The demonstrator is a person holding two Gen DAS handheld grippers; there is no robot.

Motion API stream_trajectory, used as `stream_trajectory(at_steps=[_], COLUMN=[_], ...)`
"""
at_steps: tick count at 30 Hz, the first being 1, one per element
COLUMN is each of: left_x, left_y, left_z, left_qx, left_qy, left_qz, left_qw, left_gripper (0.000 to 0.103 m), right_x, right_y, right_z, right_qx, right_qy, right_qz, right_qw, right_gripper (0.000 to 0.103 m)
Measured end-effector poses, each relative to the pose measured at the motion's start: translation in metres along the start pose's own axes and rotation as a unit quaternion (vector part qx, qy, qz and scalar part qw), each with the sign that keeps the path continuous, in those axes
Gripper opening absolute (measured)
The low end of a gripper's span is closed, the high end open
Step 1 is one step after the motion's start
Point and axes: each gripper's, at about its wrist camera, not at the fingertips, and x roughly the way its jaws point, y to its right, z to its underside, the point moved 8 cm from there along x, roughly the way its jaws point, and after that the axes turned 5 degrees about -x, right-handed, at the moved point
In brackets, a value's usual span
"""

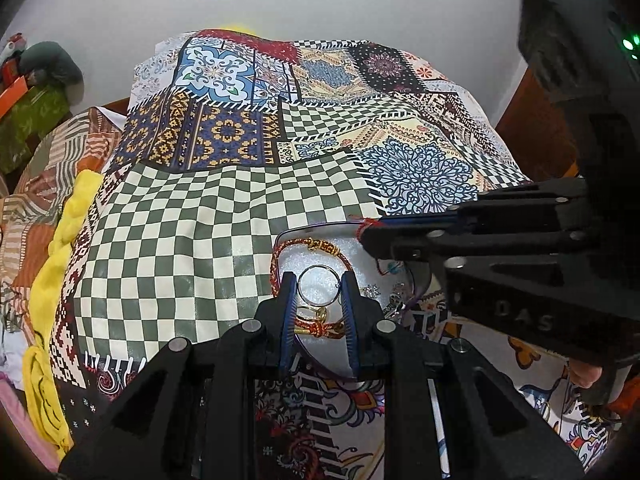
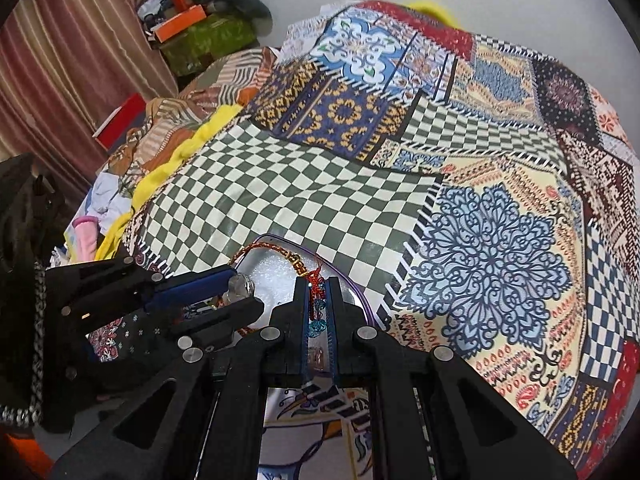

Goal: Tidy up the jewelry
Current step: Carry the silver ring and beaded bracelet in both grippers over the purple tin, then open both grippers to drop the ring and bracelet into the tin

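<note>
A clear plastic tray with a purple rim and white foam lining lies on the patterned bedspread. It holds a red-and-gold braided bracelet, a gold ring and small silver pieces. My left gripper is shut on a silver ring over the tray. My right gripper is shut on a red thread bracelet with blue beads, above the tray's far edge. The right gripper also shows in the left wrist view, and the left gripper in the right wrist view.
The patchwork bedspread covers the whole bed. A yellow cloth runs along its left side. Clothes, an orange box and a green bag are piled at the far left by a striped curtain.
</note>
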Motion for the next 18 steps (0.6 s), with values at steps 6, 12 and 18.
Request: stream_trajectory(at_steps=[6, 12, 18], left_x=[0.0, -0.008, -0.024], left_y=[0.002, 0.004, 0.005], left_z=[0.001, 0.006, 0.009], left_qx=[0.008, 0.01, 0.002], left_qy=[0.0, -0.006, -0.002], left_qz=[-0.007, -0.006, -0.002], left_qw=[0.9999, 0.9999, 1.0], left_gripper=[0.02, 0.02, 0.021], right_x=[0.007, 0.004, -0.014], right_y=[-0.002, -0.004, -0.005], right_z=[0.0, 0.002, 0.004], right_qx=[-0.007, -0.013, -0.009], right_qy=[-0.009, -0.015, -0.004], right_qz=[0.006, 0.02, 0.041], right_qw=[1.0, 1.0, 0.999], right_gripper=[0.007, 0.007, 0.029])
